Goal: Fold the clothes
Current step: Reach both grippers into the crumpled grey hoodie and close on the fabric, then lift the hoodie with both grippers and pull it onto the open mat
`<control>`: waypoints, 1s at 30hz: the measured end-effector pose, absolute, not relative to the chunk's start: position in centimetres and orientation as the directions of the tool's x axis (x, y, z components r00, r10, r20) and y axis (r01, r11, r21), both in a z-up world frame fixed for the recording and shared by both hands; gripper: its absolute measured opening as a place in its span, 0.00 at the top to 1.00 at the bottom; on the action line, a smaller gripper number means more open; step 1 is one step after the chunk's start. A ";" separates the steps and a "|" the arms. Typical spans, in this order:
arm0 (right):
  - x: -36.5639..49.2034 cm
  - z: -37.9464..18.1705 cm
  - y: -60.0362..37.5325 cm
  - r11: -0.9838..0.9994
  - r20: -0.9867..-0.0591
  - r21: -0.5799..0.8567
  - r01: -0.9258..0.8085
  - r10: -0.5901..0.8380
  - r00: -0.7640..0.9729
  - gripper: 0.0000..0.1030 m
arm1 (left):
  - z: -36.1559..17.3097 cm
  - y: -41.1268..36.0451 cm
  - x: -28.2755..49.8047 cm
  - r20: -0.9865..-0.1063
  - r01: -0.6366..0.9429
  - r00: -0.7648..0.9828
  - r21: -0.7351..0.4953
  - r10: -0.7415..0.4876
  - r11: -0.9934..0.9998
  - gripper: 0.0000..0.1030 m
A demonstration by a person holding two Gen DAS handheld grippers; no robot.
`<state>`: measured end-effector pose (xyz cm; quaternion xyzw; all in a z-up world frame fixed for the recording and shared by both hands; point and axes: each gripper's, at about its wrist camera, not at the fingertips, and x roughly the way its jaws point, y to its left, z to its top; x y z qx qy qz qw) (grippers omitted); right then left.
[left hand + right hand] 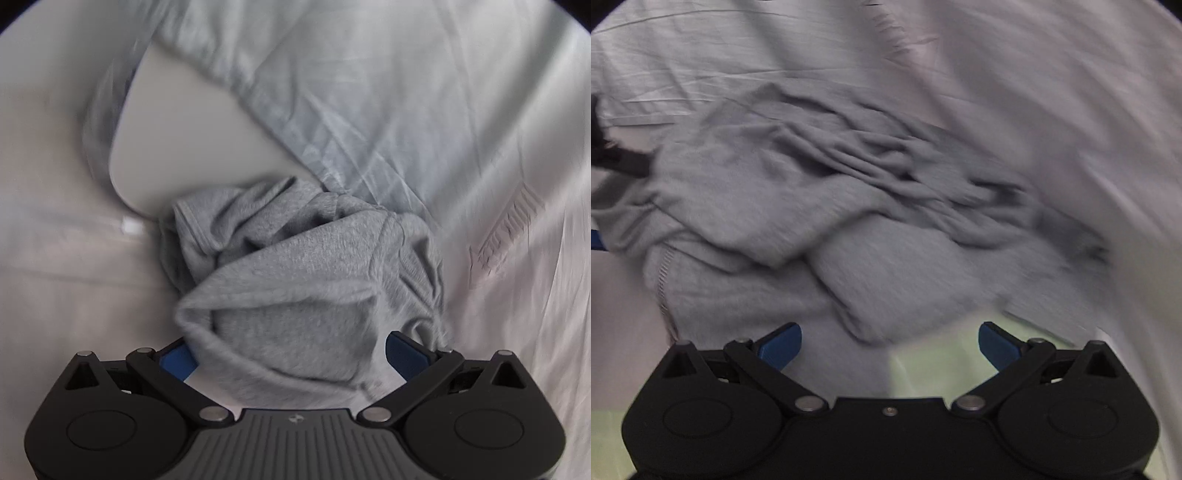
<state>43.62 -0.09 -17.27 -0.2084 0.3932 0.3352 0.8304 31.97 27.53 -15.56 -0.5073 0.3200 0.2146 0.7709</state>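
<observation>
A crumpled grey knit garment (306, 280) lies bunched on a white sheet (66, 258). Part of it sits between the wide-apart blue fingers (179, 360) of my left gripper (293, 356), which stands open around it. In the right wrist view the same grey garment (820, 221) spreads in wrinkled layers, blurred by motion. My right gripper (890, 345) hovers at its near edge, open, with a folded flap of cloth just ahead of the gap. At the left edge of that view, a dark part and a blue tip of the other gripper (613, 162) show.
A pale blue sheet (369, 110) with a gathered hem lies behind the garment, over a smooth pale surface (177, 147). The white sheet carries a stitched mark (506, 236) at the right. A light green surface (945, 369) shows under my right gripper.
</observation>
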 end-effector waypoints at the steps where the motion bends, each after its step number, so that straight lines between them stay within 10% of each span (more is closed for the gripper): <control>1: 44.0 -17.5 0.6 0.665 -0.795 -0.095 -0.741 0.397 0.458 0.00 | -15.8 27.7 32.2 -0.712 -0.660 0.702 -0.650 0.003 0.376 0.01; 20: 46.7 -17.7 2.0 0.610 -0.808 0.021 -0.792 0.478 0.346 0.06 | -16.9 27.8 32.7 -0.714 -0.666 0.700 -0.655 -0.003 0.357 0.06; 30: 45.8 -15.8 1.0 0.629 -0.784 0.080 -0.773 0.519 0.341 0.77 | -16.6 27.7 31.6 -0.690 -0.665 0.723 -0.687 0.023 0.295 0.61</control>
